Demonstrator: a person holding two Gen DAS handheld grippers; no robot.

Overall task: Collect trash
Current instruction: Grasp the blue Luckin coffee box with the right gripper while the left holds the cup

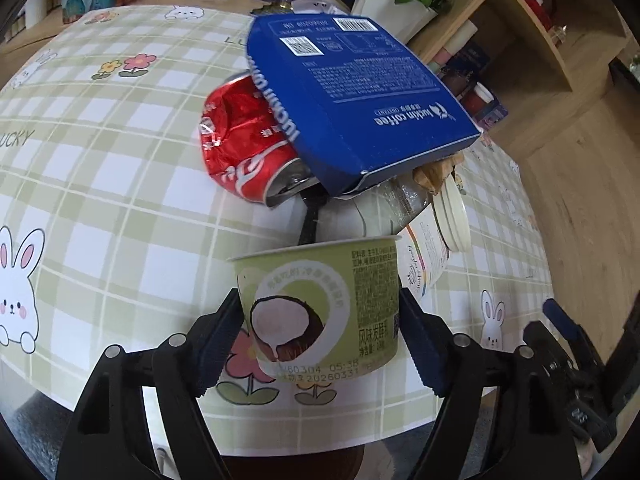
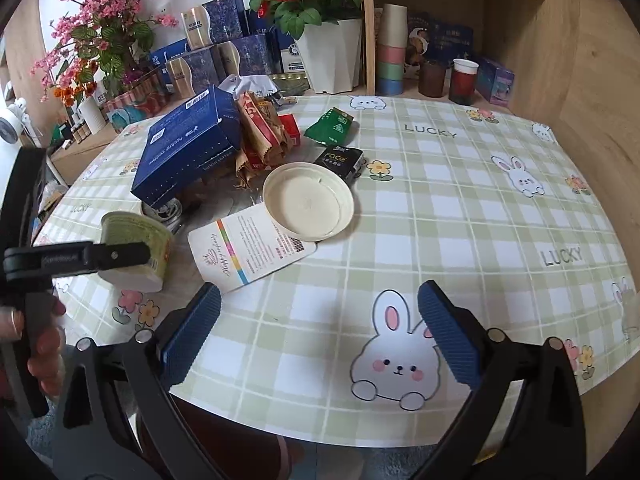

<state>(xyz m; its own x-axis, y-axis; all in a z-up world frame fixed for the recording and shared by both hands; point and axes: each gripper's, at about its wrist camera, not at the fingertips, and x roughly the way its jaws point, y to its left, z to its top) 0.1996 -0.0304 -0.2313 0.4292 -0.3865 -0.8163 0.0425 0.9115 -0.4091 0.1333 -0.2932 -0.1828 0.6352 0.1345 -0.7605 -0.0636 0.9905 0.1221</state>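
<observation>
2 blue pads of the left gripper (image 1: 320, 336) are flanking, perhaps touching, the light, crushable yogurt cup (image 1: 320, 300) mid-wall, while the right gripper (image 2: 320, 336) is gaping empty.

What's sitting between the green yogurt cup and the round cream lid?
A printed white card lies between the green yogurt cup and the cream lid; the right wrist view shows it.

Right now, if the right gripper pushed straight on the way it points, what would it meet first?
Nothing lies between the right gripper's open fingers; it points down at bare tablecloth, near the bunny print. It would probably meet the cloth first, though depth is unclear. The cream lid lies farther on.
</observation>
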